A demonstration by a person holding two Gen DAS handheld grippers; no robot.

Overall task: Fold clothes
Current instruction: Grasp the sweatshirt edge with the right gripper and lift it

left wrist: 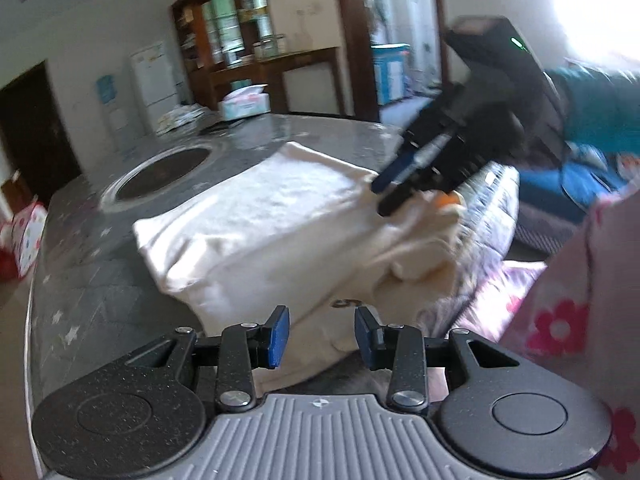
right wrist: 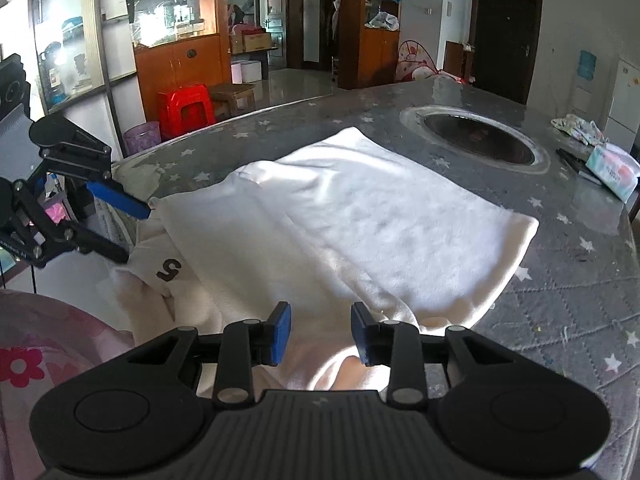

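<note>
A white garment point(left wrist: 256, 220) lies partly folded on the grey star-patterned table point(left wrist: 80, 280); it also fills the middle of the right wrist view point(right wrist: 360, 220). A black mark shows on its near corner point(right wrist: 168, 270). My left gripper point(left wrist: 322, 334) is open just above the garment's near edge; it also shows at the left of the right wrist view point(right wrist: 132, 232), open over the marked corner. My right gripper point(right wrist: 320, 334) is open above the garment's near hem; in the left wrist view point(left wrist: 384, 188) it hovers blurred over the garment's right side.
A round recessed burner point(right wrist: 476, 140) sits in the table beyond the garment. A tissue box point(right wrist: 612, 172) and a crumpled cloth point(right wrist: 576, 128) lie at the far right. A person in pink floral clothing point(left wrist: 580, 300) stands by the table edge.
</note>
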